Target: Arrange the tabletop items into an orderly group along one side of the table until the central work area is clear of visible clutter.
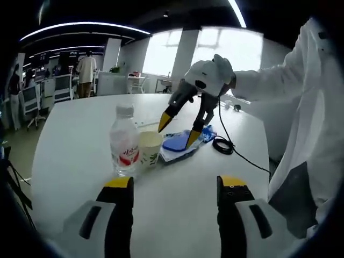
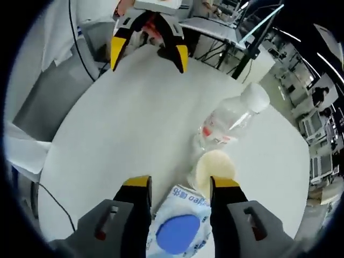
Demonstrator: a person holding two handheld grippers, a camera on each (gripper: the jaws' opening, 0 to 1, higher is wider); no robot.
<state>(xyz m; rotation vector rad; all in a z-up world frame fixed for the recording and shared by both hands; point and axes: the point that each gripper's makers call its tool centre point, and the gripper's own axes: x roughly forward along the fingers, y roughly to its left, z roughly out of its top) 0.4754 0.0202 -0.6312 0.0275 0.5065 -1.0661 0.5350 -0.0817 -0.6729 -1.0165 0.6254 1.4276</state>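
Grouped on the table, toward its far right part in the left gripper view: 3 items in a row. Bottle leftmost, upright; paper cup touching its right side; wipes pack just right of the cup, flat on the table. Cable coil right of the pack, near the right edge. Right gripper above cup and pack, jaws apart. Left gripper over the far edge in the right gripper view, well apart from the group.
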